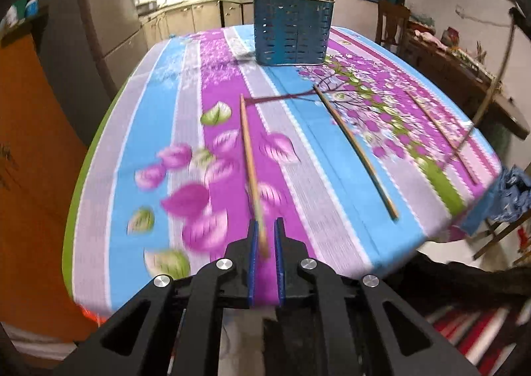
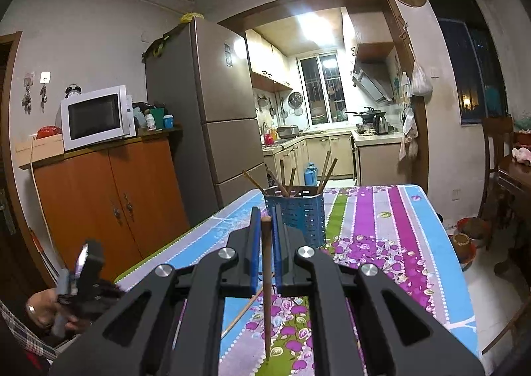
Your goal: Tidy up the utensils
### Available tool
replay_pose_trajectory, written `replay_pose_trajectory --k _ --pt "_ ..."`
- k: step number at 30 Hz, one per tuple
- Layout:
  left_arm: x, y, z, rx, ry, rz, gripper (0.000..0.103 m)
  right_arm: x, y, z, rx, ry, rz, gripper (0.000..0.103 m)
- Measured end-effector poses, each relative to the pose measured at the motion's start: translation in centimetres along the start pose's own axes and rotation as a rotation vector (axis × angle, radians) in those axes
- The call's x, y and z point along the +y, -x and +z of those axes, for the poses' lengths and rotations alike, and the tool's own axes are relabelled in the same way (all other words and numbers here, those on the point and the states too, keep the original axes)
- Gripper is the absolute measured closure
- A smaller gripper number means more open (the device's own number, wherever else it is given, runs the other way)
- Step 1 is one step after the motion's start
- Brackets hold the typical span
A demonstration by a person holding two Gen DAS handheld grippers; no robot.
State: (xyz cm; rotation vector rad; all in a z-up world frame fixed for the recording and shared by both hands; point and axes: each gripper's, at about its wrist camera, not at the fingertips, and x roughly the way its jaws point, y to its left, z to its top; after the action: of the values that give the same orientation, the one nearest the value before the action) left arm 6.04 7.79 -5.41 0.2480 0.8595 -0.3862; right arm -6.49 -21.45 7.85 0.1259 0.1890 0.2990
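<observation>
From my left wrist view, the near end of the chopstick (image 1: 253, 173) smears into blur between the fingers, so I cannot tell whether it is gripped. The holder (image 1: 292, 32) hides its utensils' lower ends. My right view's chopstick (image 2: 266, 283) partly hides behind linkage.

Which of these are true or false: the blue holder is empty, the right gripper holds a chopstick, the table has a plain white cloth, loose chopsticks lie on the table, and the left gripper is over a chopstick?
1. The blue holder is empty. False: several chopsticks stand in it.
2. The right gripper holds a dark chopstick pointing down. True.
3. The table has a plain white cloth. False: the tablecloth is striped blue, purple and grey with flowers.
4. Loose chopsticks lie on the table. True: one lies right of centre.
5. The left gripper has a chopstick end between its fingers. True.
</observation>
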Motion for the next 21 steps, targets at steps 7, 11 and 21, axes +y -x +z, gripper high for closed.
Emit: replay_pose_trajectory --k 7,11,21 --pt "-0.5 0.6 -2.2 -0.092 -0.066 0.084 0.085 -0.1 0.0 -0.1 0.008 -0.004 -0.005 0.097" --pt "-1.6 1.3 -4.2 -0.174 -0.142 0.158 0.078 -0.2 -0.4 -0.1 0.014 -0.009 0.007 0.097" --pt "-0.8 -1.2 -5.8 -0.188 -0.081 0.146 0.078 0.7 -0.9 -0.2 0.033 0.003 0.005 0.097"
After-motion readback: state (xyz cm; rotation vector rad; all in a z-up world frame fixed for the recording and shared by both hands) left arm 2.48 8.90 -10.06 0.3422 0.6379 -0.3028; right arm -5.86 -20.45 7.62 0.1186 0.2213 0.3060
